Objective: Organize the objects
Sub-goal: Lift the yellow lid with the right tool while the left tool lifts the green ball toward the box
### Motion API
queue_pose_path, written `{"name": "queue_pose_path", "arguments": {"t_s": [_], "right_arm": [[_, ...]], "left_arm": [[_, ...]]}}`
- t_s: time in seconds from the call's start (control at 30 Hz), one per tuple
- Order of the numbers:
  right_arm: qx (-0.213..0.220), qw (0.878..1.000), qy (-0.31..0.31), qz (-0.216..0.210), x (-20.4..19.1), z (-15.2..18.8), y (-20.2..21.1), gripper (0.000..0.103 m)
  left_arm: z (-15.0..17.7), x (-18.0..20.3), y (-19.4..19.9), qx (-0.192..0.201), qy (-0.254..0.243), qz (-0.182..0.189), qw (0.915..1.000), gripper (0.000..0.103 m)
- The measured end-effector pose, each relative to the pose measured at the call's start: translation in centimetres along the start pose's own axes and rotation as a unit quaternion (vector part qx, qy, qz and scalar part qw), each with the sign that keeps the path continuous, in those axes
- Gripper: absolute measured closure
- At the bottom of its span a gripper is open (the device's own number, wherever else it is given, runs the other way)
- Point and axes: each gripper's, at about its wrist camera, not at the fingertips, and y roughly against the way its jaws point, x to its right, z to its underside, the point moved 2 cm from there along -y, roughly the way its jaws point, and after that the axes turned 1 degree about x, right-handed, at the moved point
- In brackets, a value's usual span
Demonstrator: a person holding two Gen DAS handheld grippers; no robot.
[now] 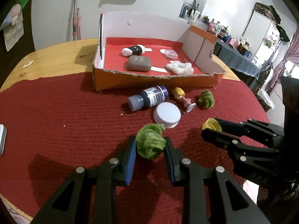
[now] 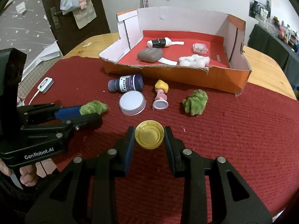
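My left gripper (image 1: 150, 143) is shut on a green fuzzy ball (image 1: 150, 142), also seen in the right wrist view (image 2: 93, 107). My right gripper (image 2: 149, 135) is shut on a yellow cap (image 2: 149, 137), which shows in the left wrist view (image 1: 212, 124). On the red mat lie a dark blue bottle (image 1: 149, 98), a white lid (image 1: 167, 113), a blonde figurine (image 1: 182, 98) and a second green fuzzy ball (image 1: 205, 99). Behind them stands an orange cardboard box (image 1: 158, 82) with a red floor.
The box holds a grey case (image 1: 139, 63), a black-and-white roll (image 1: 133, 50), a small clear container (image 1: 171, 53) and white cotton (image 1: 180, 67). A white device (image 2: 45, 84) with a cable lies at the mat's left. The wooden table edge (image 1: 56, 56) surrounds the mat.
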Motion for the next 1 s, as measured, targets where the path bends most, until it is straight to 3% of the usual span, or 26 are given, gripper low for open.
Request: {"name": "queue_pose_path", "arguments": {"t_s": [1.0], "right_arm": [[0.019, 1.000, 0.010, -0.013, 0.3, -3.0, 1.4, 0.074]], "left_arm": [[-3.8, 1.2, 1.9, 0.035, -0.020, 0.015, 0.9991, 0.076]]}}
